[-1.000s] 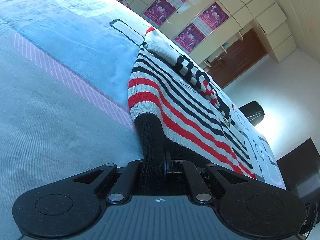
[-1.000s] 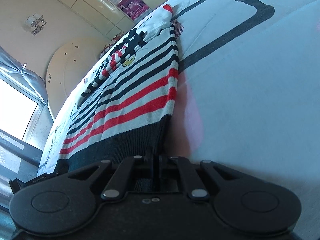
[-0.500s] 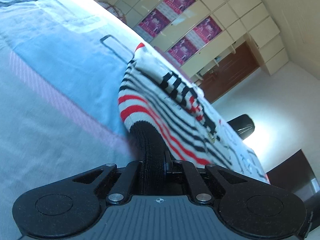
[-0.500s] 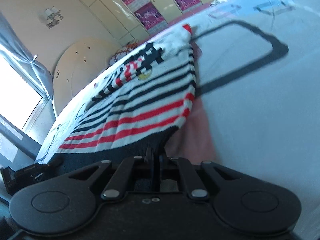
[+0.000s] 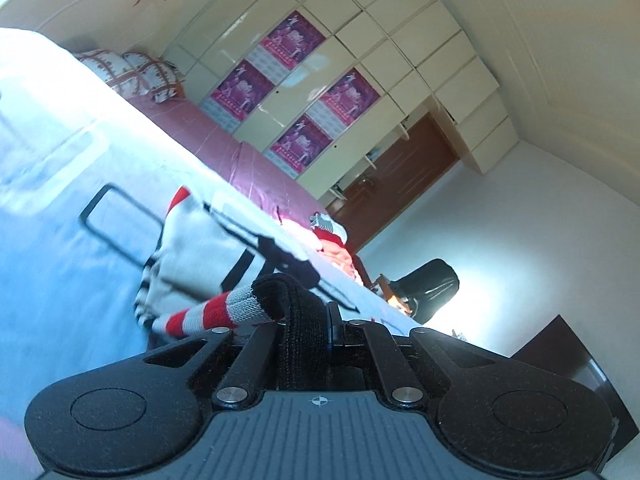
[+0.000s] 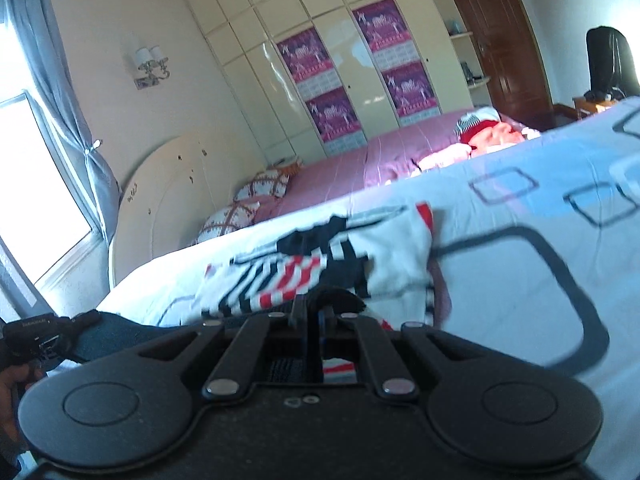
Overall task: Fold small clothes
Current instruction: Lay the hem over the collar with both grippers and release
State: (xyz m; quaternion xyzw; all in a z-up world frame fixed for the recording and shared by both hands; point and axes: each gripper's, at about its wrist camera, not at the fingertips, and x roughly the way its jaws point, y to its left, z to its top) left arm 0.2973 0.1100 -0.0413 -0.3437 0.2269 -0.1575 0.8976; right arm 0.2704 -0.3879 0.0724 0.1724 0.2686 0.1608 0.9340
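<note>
1. The left gripper (image 5: pixel 320 320) was clamped on the black ribbed hem of the striped sweater (image 5: pixel 208 256). The hem bunched up between its fingers at 12 o'clock, and a red-and-grey band trailed off toward 9 o'clock.
2. The right gripper (image 6: pixel 314 314) was likewise clamped on the black hem, a small fold of it poking up above the closed fingers (image 6: pixel 298 308) at 12 o'clock.
3. The sweater's body lay on the pale blue bedspread (image 6: pixel 520 280), stretching away from both grippers toward 12 o'clock, blurred.
4. It was a small white knit with black and red stripes, a black blocky pattern on the chest and a red trim at the far end.
5. At 2 o'clock in the right view, a pile of clothes (image 6: pixel 486 132) sat on the pink cover (image 6: pixel 360 168).
</note>
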